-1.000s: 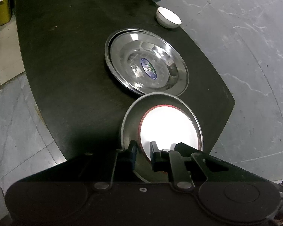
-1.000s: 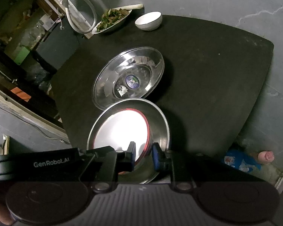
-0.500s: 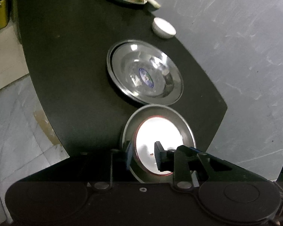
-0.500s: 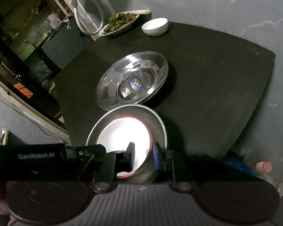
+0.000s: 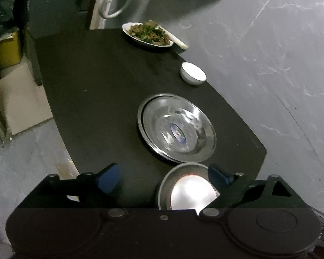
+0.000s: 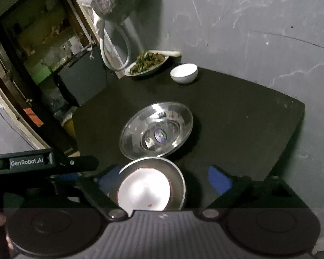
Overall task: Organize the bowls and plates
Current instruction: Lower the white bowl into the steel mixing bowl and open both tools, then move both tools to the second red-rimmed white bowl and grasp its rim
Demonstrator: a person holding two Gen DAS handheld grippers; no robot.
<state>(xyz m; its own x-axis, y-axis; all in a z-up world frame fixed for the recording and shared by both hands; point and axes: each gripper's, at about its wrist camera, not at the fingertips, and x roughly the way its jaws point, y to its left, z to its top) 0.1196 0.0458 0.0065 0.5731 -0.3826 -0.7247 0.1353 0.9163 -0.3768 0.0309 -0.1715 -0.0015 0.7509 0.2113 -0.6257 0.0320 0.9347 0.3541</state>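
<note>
Both tongs (image 5: 165, 178) (image 6: 164, 178) now apparently off plate (image 6: 149, 191)

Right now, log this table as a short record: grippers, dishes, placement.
left gripper: open, jaws just widened, holding nothing
right gripper: open, jaws just widened, holding nothing
near dish: steel plate with a white red-rimmed plate lying in it, on the black table
middle: stacked steel plates, blue sticker in the centre
far side: empty white bowl beside a plate of cooked greens
</note>
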